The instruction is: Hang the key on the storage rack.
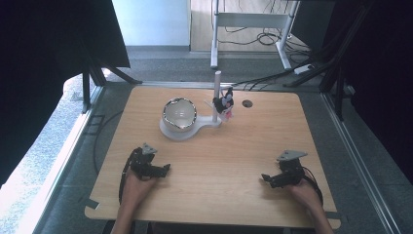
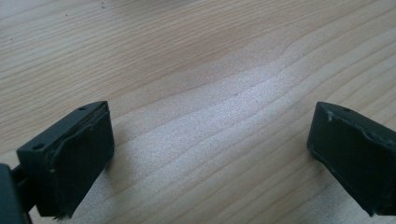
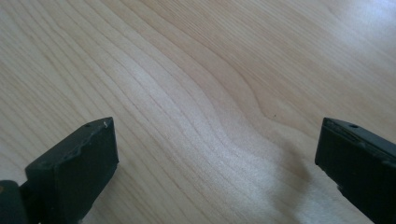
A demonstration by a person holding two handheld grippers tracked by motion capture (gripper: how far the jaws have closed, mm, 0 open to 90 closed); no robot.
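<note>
- Left gripper (image 1: 165, 168), held in a hand at the desk's (image 1: 234, 195) near-left area: jaws spread wide apart, nothing between them, bare wood below.
- Right gripper (image 1: 265, 178), near the near-right edge: jaws likewise released, grasping nothing.
- White stand (image 1: 187, 127), toward the far edge, left of centre: carries a shiny bowl (image 1: 178, 113) on its round base.
- Upright post (image 1: 216, 95), at the stand's right end: a small dark figure (image 1: 224, 103) hangs beside it.
</note>
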